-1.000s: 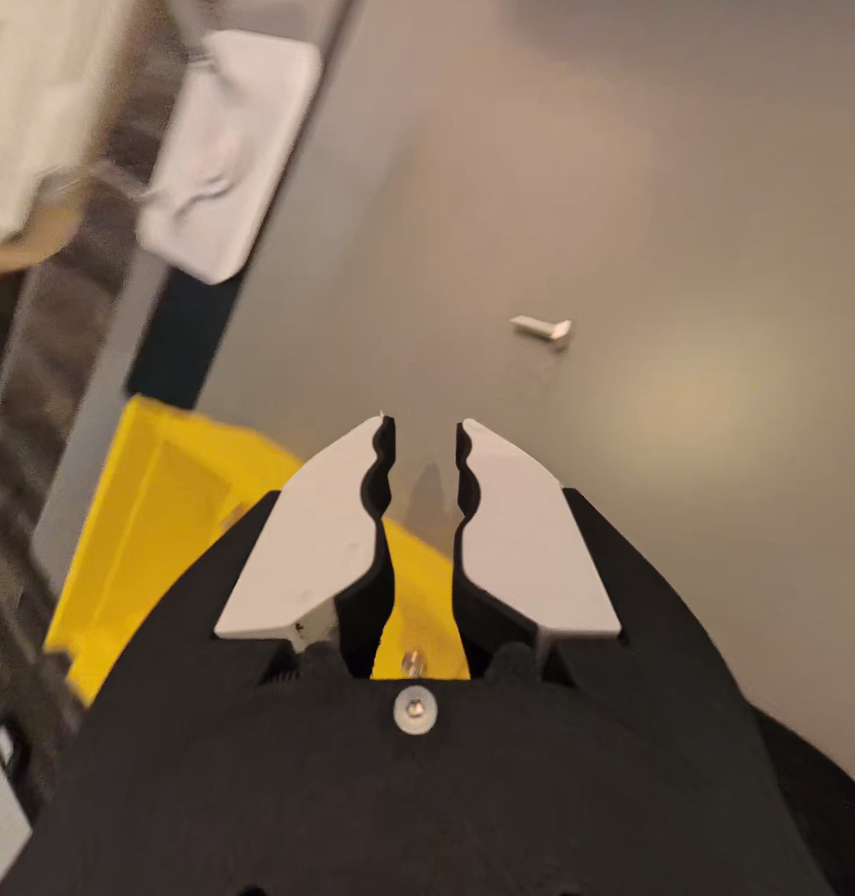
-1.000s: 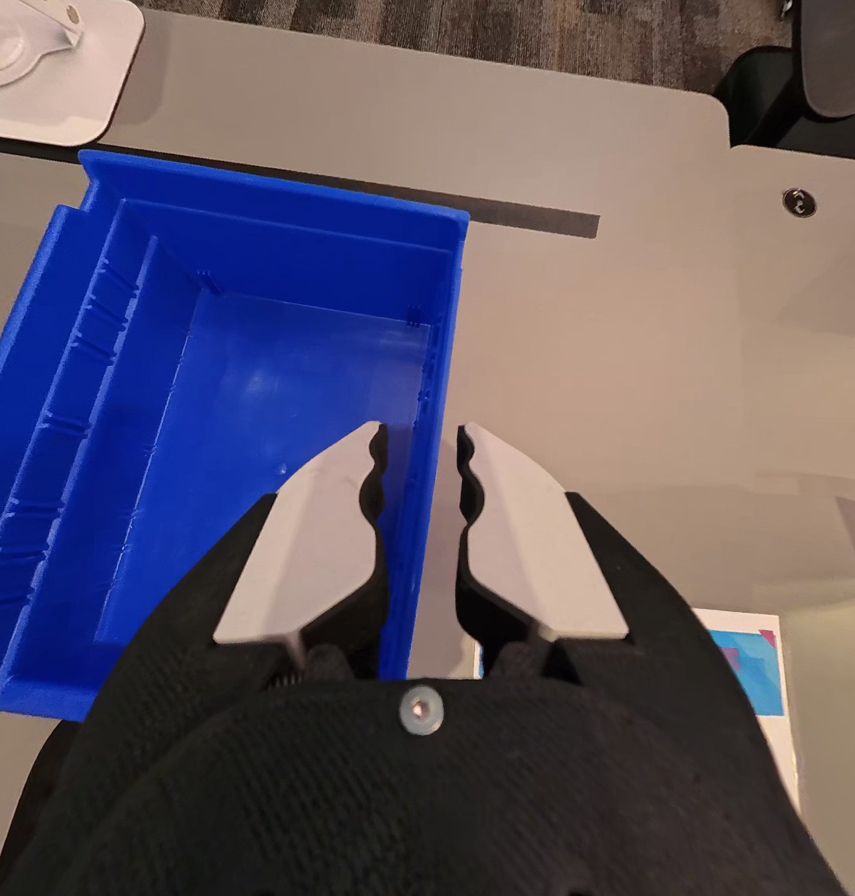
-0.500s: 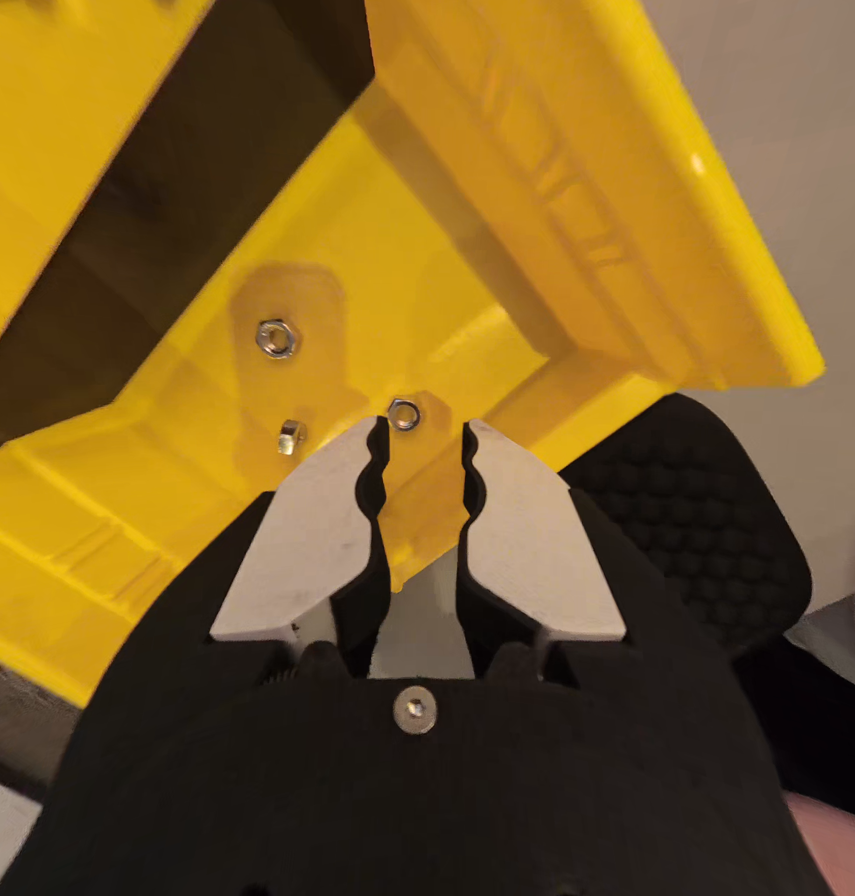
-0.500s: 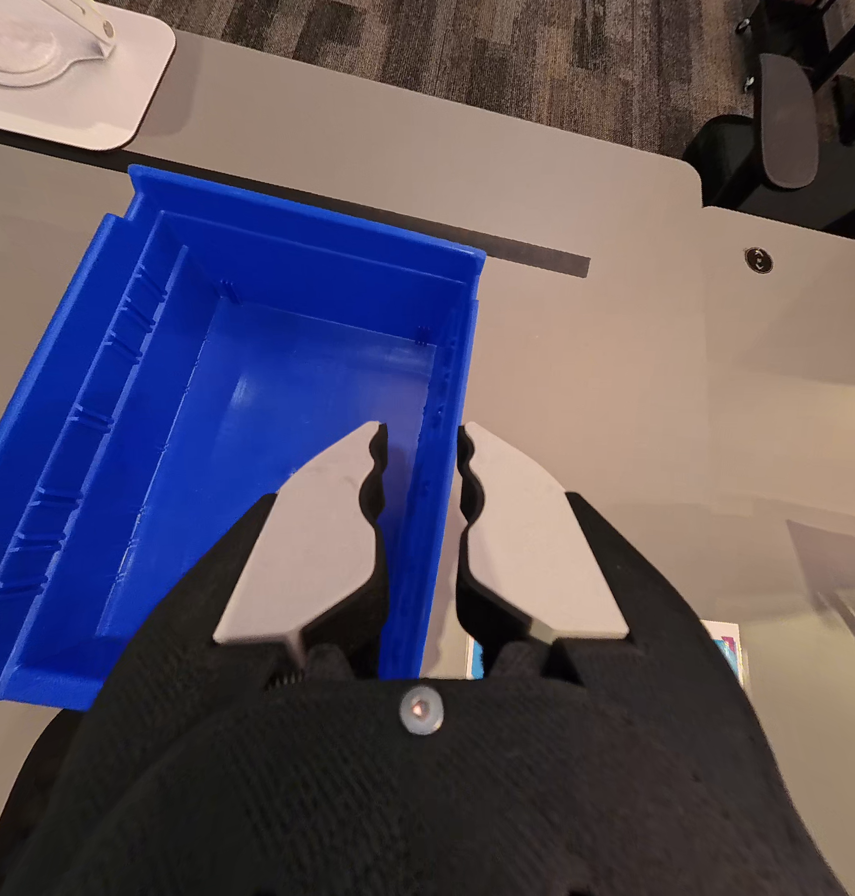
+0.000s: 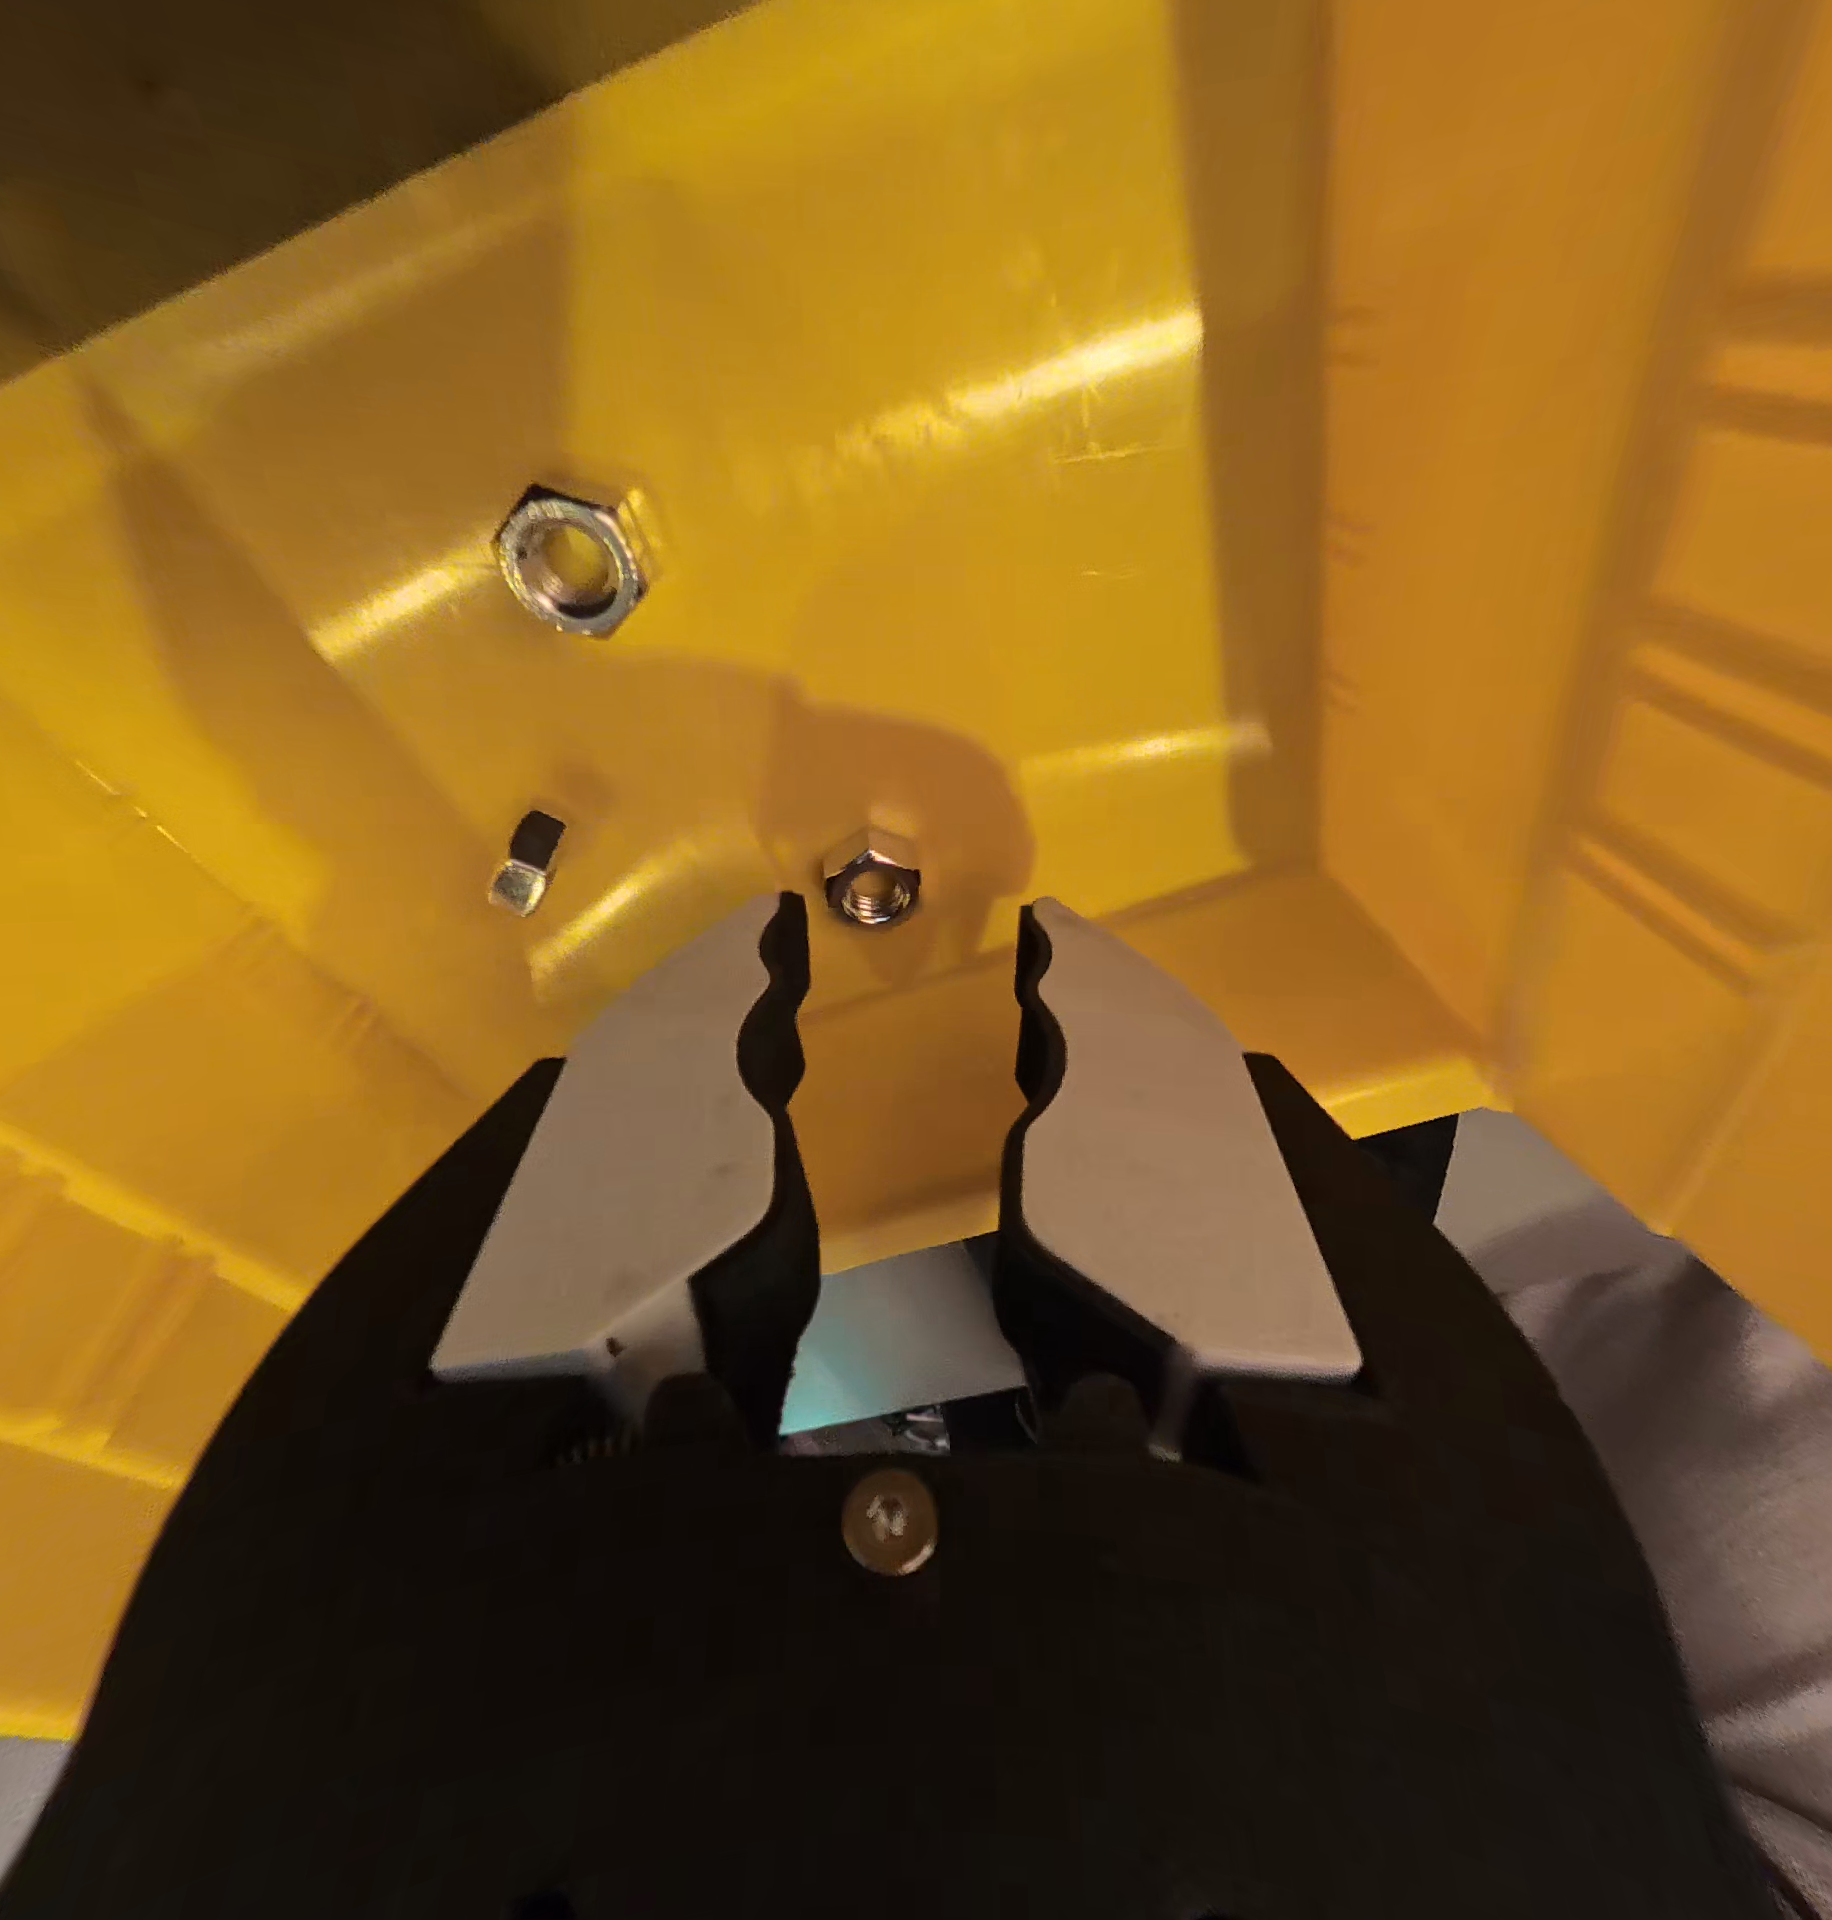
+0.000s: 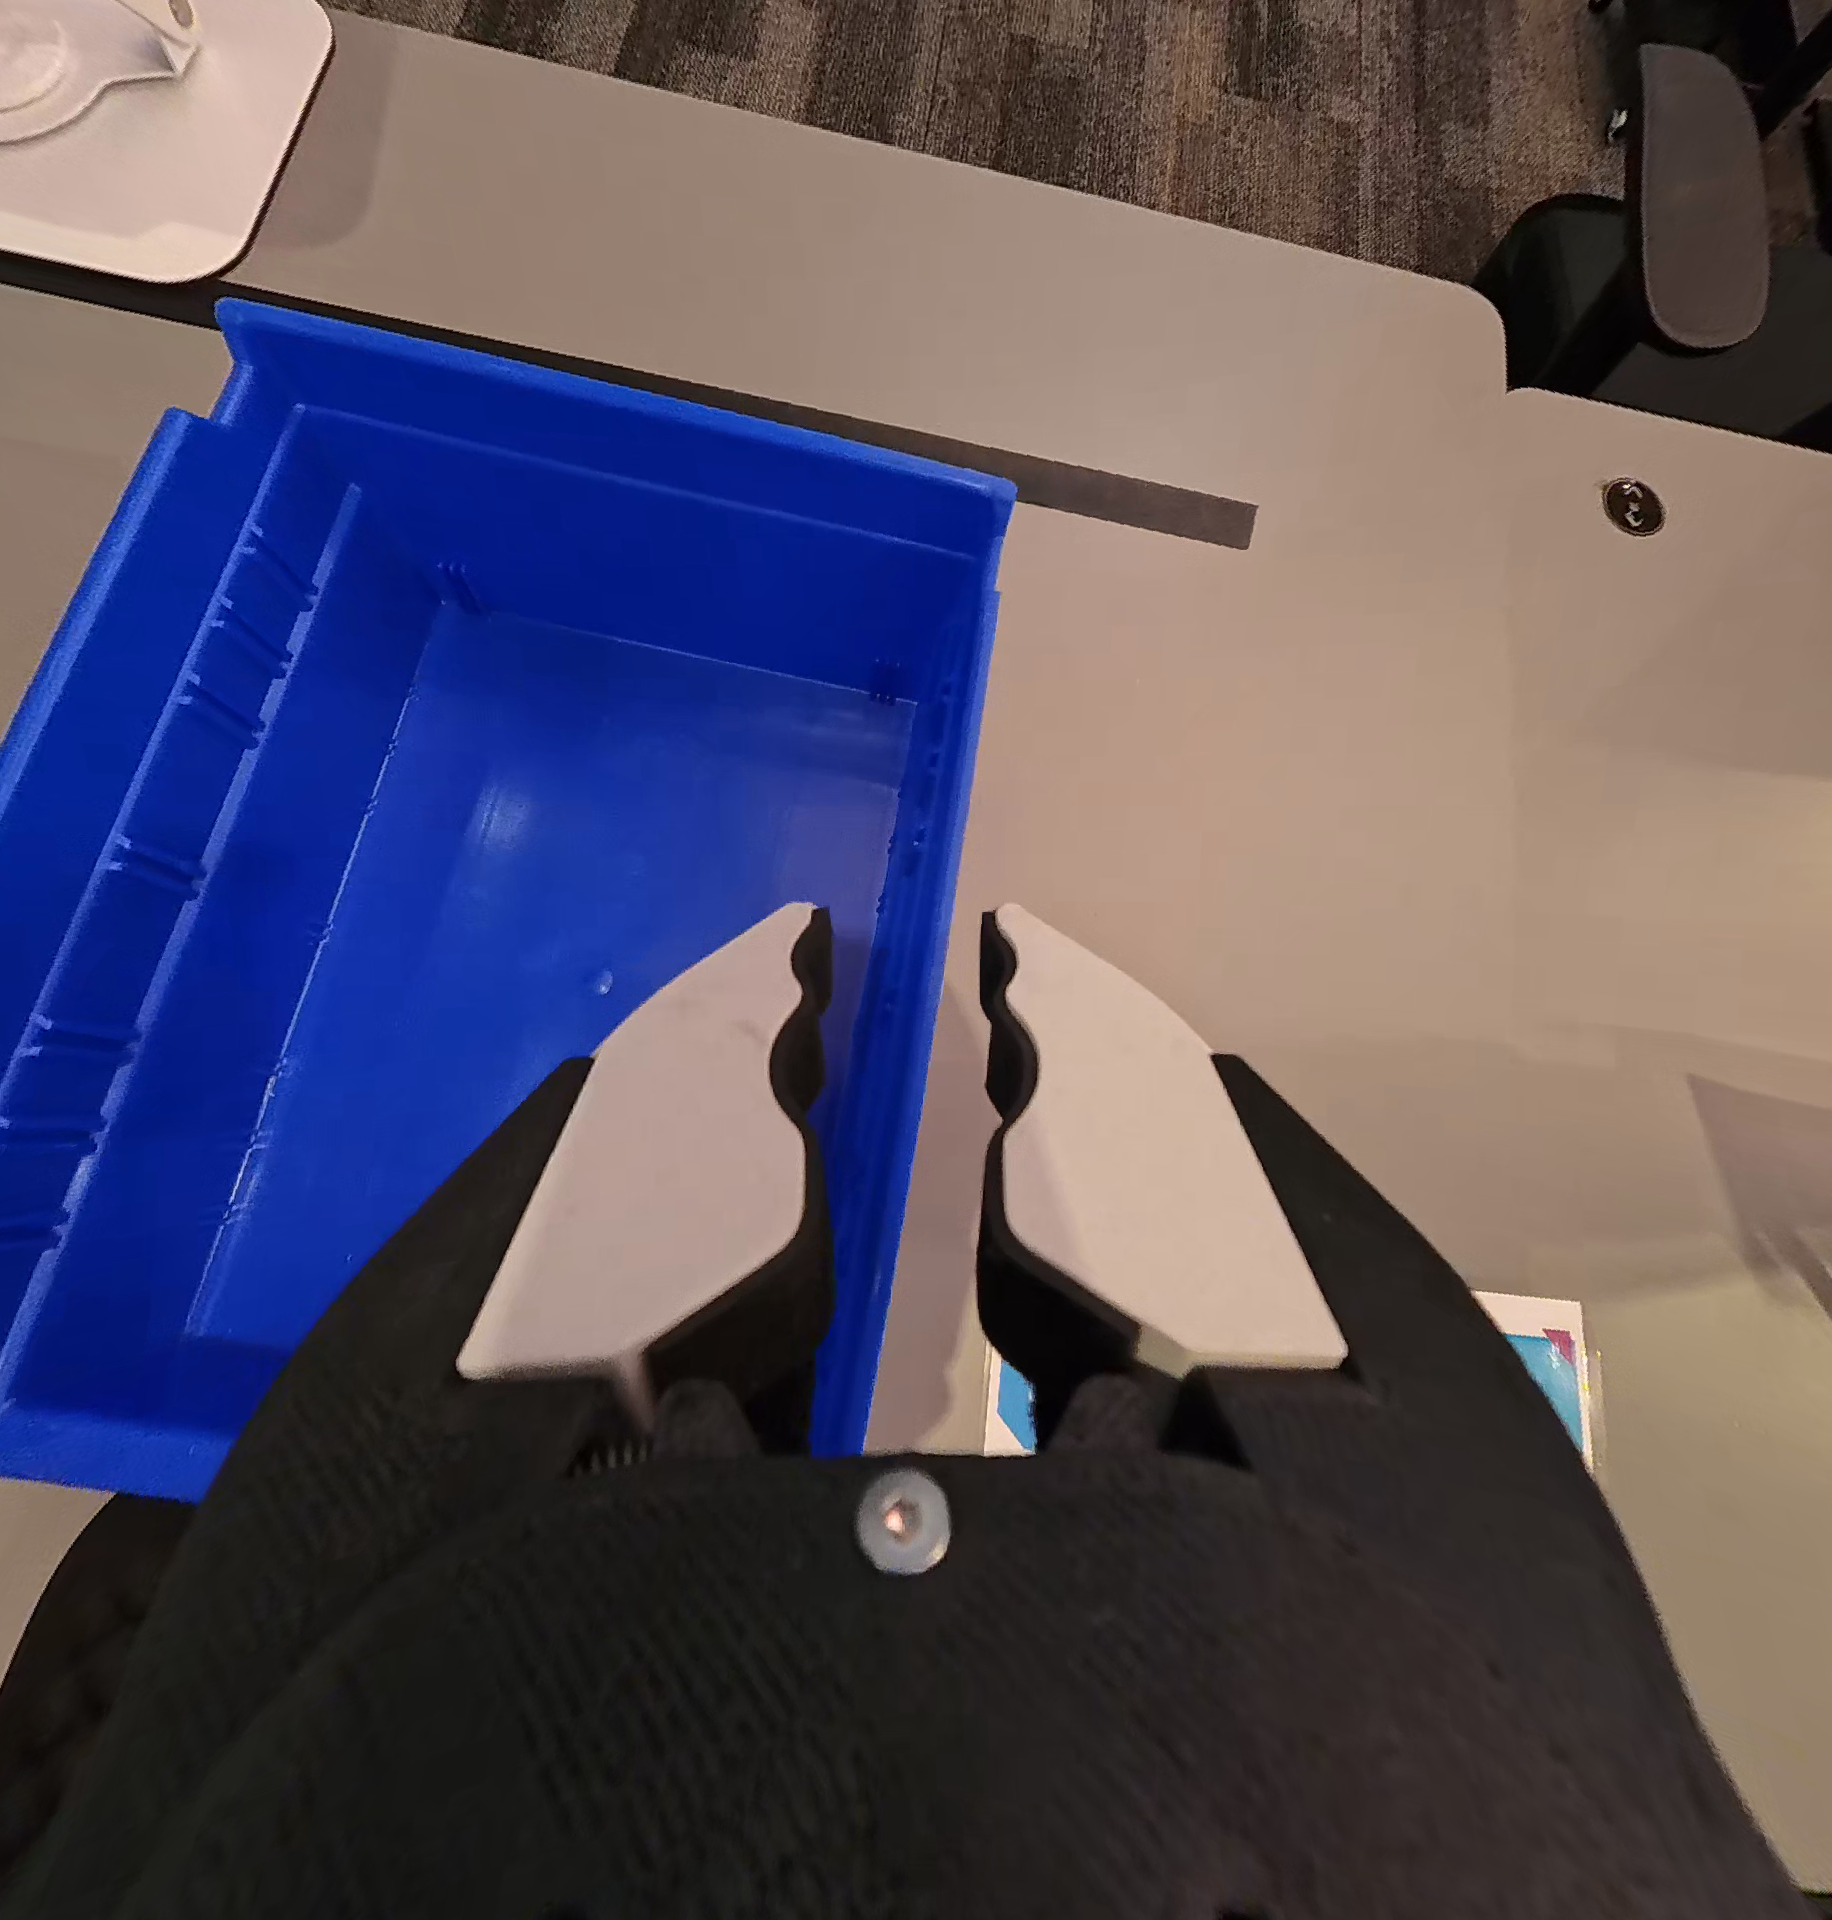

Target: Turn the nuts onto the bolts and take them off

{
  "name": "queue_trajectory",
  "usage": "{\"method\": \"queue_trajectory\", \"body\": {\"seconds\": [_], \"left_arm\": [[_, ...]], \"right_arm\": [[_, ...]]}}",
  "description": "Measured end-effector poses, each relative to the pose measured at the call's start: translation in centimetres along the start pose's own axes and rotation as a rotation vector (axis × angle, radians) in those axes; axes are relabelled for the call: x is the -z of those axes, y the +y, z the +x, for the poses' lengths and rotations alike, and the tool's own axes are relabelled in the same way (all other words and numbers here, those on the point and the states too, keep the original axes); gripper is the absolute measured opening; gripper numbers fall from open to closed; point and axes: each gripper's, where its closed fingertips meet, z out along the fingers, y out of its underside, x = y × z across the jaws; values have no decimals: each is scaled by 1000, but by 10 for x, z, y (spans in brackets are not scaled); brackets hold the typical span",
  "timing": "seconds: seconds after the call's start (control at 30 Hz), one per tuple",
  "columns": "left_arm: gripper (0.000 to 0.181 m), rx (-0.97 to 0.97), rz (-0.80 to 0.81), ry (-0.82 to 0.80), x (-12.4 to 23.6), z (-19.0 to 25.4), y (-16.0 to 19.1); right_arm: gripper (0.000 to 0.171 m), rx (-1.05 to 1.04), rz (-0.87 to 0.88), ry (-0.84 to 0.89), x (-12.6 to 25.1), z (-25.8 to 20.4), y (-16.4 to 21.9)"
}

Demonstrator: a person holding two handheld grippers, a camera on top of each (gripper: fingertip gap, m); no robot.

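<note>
Reaching into a bright yellow plastic bin (image 5: 891,312), the left claw (image 5: 907,914) has its two pale grey fingers parted with nothing between them. A small silver hex nut (image 5: 871,885) lies flat on the bin floor just beyond the tips, nearer the left finger, its threaded hole facing up. The gap looks wide enough to take it, so this reads as the approach to picking up a nut. To its left a second small silver nut (image 5: 525,864) is tipped on its side, and farther in a larger silver hex nut (image 5: 577,561) lies flat. The three sit well apart, probably loose stock kept in the bin so they cannot roll off the desk. The near ones are slightly blurred.

The right claw (image 6: 901,920) hangs above the desk, also parted and empty. Below it runs the right-hand wall of a deep blue rectangular plastic bin (image 6: 922,831), which lines up with the gap between the fingers. The blue bin shows nothing inside apart from a tiny pale speck on its floor. Around it stretches the grey desk (image 6: 1307,779); a white tray-like object (image 6: 133,135) sits at the far left corner and a white card with blue print (image 6: 1546,1371) lies near the right finger. No bolt is visible in either view. A dark office chair (image 6: 1691,197) stands on carpet beyond the desk edge.
</note>
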Motion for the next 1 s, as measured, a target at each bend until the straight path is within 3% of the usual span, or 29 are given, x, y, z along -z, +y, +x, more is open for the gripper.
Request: {"method": "queue_trajectory", "body": {"seconds": [0.13,0.3,0.4,0.5,0.6,0.67,0.83,1.0], "left_arm": [[16,11,-7,3,-1,3,-4],[14,-28,-8,-22,1,1,-3],[0,-65,54,-46,11,-1,-4],[0,-60,158,-21,31,3,-7],[1,-52,148,-19,34,3,-2],[17,-59,136,-5,27,6,-3],[35,-76,27,-45,5,5,3],[25,17,-48,3,0,4,3]], "right_arm": [[29,11,-2,-3,0,-1,1],[28,3,1,-8,1,1,2],[29,-5,7,-10,1,2,2],[29,-7,8,-11,1,3,2],[29,-1,6,-14,1,2,2],[29,1,7,-18,1,1,2],[29,2,6,-22,0,1,3],[29,9,-1,-28,0,-1,4]]}}
